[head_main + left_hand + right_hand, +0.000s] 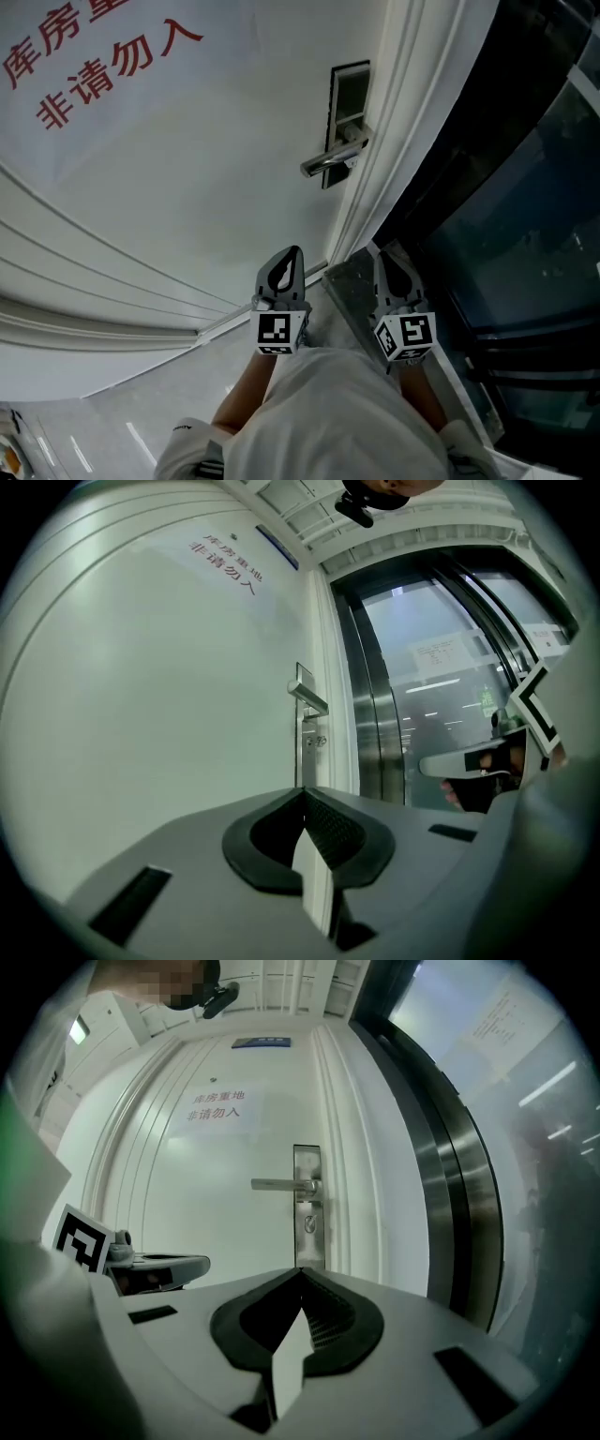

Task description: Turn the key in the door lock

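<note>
A white door (187, 178) carries a tall metal lock plate (349, 103) with a lever handle (330, 161). Straight ahead in the right gripper view are the plate (307, 1206), the handle (281, 1185) and the lock cylinder (309, 1232) below it. In the left gripper view something small, seemingly the key (316, 741), sticks out of the plate (302, 726). My left gripper (294, 251) and right gripper (386, 253) are held side by side, well short of the door, both shut and empty. The left gripper (302, 794) and right gripper (300, 1271) jaw tips meet.
Red characters (84, 66) are printed on the door. To the right of the door frame (394, 141) stand a metal post (450, 1194) and dark glass panels (525, 216). A pale tiled floor (122, 412) lies below.
</note>
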Demonstrator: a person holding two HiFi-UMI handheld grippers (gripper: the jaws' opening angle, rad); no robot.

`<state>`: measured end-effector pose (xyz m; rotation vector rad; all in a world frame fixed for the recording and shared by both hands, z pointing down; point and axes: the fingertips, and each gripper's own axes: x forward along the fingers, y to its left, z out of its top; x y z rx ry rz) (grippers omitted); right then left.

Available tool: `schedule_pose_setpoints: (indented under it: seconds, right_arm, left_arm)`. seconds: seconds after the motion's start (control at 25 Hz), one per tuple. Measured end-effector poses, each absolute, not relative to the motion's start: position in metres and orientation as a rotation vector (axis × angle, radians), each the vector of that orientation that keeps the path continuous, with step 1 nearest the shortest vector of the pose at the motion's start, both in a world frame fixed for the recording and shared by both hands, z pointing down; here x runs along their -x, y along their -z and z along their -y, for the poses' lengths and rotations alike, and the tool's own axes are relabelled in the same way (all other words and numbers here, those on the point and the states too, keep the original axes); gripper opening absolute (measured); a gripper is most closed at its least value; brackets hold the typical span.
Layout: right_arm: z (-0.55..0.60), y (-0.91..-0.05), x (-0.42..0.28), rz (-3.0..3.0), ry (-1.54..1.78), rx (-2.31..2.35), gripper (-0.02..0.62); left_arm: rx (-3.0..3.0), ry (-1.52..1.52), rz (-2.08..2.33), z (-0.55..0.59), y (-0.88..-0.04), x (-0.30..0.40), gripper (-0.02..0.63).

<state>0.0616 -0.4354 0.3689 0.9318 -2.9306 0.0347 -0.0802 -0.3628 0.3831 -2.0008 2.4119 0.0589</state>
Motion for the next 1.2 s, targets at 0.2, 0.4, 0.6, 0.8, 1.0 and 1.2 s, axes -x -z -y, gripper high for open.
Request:
schedule_pose_setpoints:
  seconds: [0.2,0.4,0.6,0.8,1.0,1.2]
  right_arm:
    - [0.449,-0.351,-0.037,2.914,0.149,-0.938,0.002]
    - [0.463,-0.336,-0.01,2.854,0.44,-0.911,0.0]
    - [0.482,-0.319,0.012,2.761,0.66,-0.888,0.0]
    - [0.501,-0.321,0.034,2.576,0.896,-0.865,0.0]
    - [0.517,-0.324,0.051,2.406,1.079,-0.812,0.01]
    - [0.528,-0.324,0.065,2.317,1.154,-0.776,0.109]
  left_arm:
    - [2.022,-0.054,-2.374,0.374,-0.38,0.099,0.008]
    - [2.03,0.006,-2.337,0.383,-0.376,0.117,0.009]
    - [2.015,0.008,-2.273,0.385,-0.355,0.124,0.009]
    - [2.006,0.033,-2.281,0.39,-0.358,0.136,0.009]
    - [2.006,0.025,-2.278,0.397,-0.351,0.133,0.009]
    - [2.025,0.024,-2.282,0.402,-0.353,0.131,0.009]
